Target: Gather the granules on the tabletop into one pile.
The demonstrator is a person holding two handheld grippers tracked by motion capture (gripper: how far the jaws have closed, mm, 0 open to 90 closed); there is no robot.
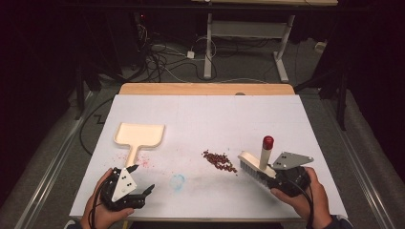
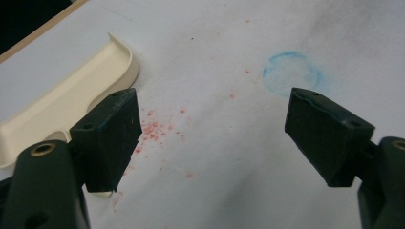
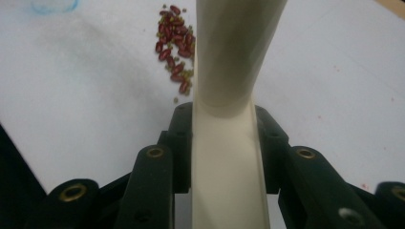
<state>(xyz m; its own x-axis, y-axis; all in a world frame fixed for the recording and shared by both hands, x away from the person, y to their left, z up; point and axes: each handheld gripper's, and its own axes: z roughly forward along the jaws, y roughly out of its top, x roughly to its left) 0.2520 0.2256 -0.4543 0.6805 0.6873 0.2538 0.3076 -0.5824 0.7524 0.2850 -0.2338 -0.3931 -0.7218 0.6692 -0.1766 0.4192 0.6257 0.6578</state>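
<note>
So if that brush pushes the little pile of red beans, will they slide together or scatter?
Probably scatter somewhat: the beans lie loose, small and rounded, so some may roll. The table sheet looks smooth, offering little grip. The brush has a broad bristle edge, which should carry most along.

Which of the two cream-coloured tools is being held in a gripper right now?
The brush, clamped in the right gripper beside the beans. The dustpan lies free by the open left gripper.

Left gripper [image 1: 143, 179] rests low in the left hand [image 1: 102, 212], jaws spread wide; right gripper [image 1: 273, 174] jaws clamped, tilted upward.
</note>
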